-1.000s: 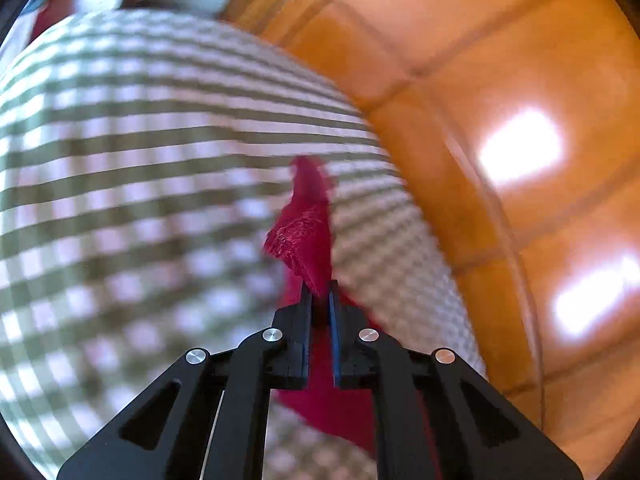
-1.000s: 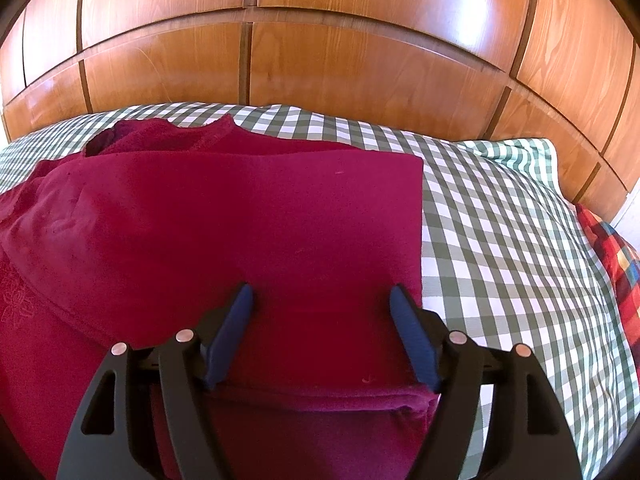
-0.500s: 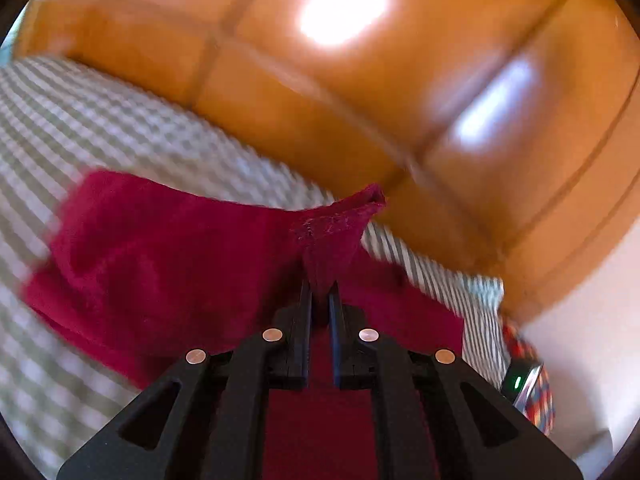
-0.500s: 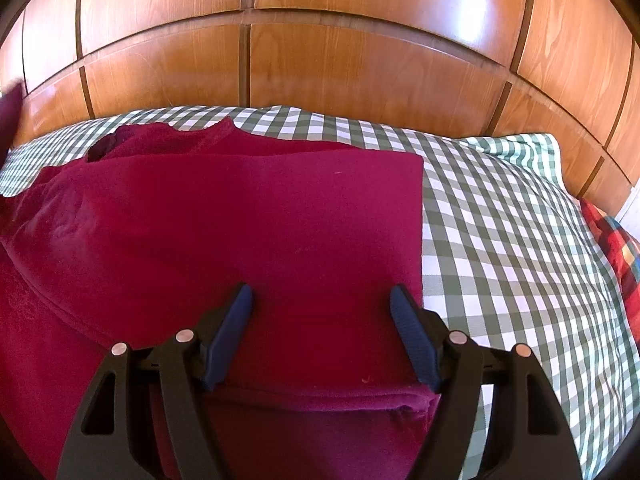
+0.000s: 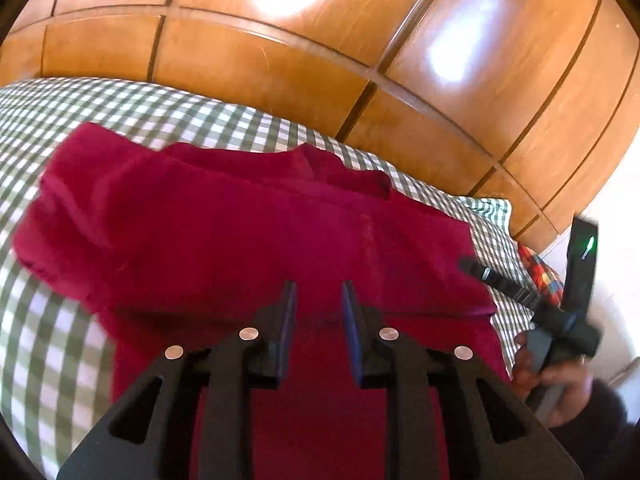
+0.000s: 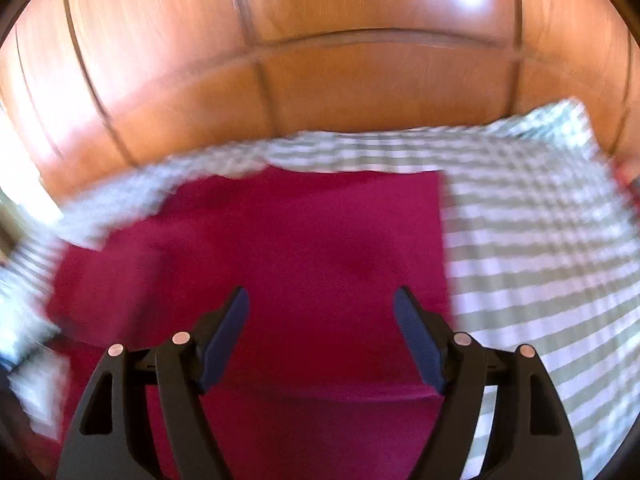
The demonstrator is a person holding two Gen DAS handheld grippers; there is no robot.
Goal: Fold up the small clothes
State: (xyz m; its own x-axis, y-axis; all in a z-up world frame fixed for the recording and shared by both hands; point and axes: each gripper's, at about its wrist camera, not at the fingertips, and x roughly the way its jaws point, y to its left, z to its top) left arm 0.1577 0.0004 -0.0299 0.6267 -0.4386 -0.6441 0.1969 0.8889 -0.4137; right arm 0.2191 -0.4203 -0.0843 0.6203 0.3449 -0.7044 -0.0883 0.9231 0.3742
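A glossy panelled wooden headboard (image 5: 280, 76) rose behind a bed covered with a green-and-white checked sheet (image 5: 52, 344). On that sheet lay the dark red garment (image 5: 248, 236), partly folded: in the left wrist view one layer was doubled over the rest, its neckline toward the headboard and a straight folded edge on the right. A red multicoloured plaid cloth (image 5: 540, 276) showed at the bed's far right edge.

The left gripper (image 5: 318, 292) hovered over the near part of the garment; its jaws were opening, a narrow gap between them, with nothing clamped in that gap and red fabric only showing behind it. The right gripper (image 6: 322, 300), seen in its own blurred view, stood with its jaws wide apart above the garment, gripping nothing. In the left wrist view that same right gripper appeared at the right edge, held in the person's hand (image 5: 568, 384), beside the garment's right border.
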